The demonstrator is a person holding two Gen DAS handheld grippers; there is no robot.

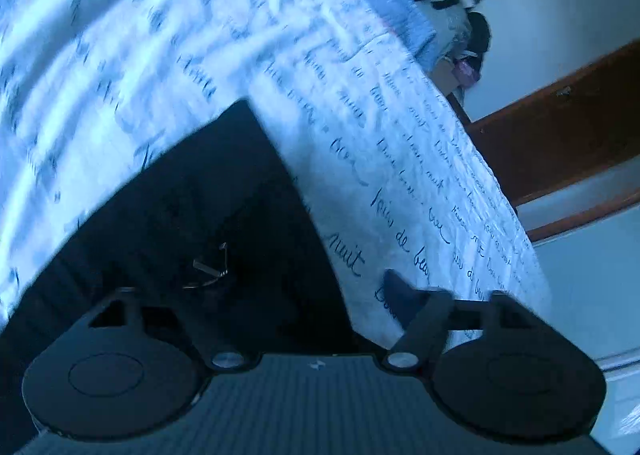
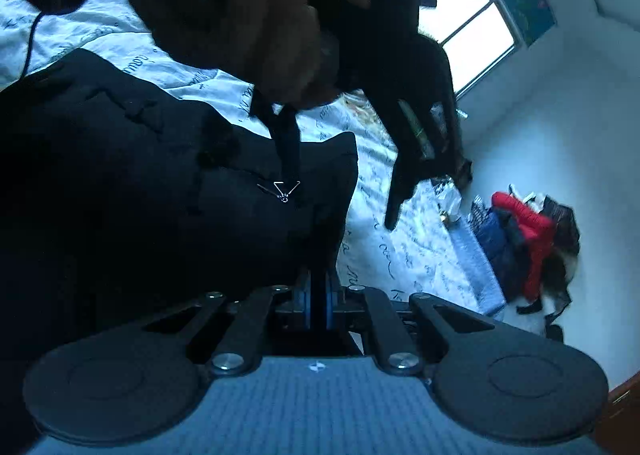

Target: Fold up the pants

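The black pants (image 1: pixel 208 215) lie on a white bedspread (image 1: pixel 140 35) printed with blue handwriting. In the left wrist view they fill the lower left, with a small metal clasp (image 1: pixel 212 267) on them. My left gripper (image 1: pixel 304 319) sits low over the pants near the bed's edge, and its arms are spread wide; its fingertips are hidden in the dark cloth. In the right wrist view my right gripper (image 2: pixel 318 295) has its blue-edged pads (image 2: pixel 306 301) pressed together on the edge of the pants (image 2: pixel 160 175). The person's hand (image 2: pixel 272 15) holding the left gripper (image 2: pixel 404 159) is above the pants.
The bed's edge runs diagonally in the left wrist view, with a blue knitted blanket (image 1: pixel 396 7) near the far corner. A pile of red and dark clothes (image 2: pixel 528 243) lies on the floor by the white wall. A brown wooden door frame (image 1: pixel 560 127) and a bright window (image 2: pixel 468 19) are beyond.
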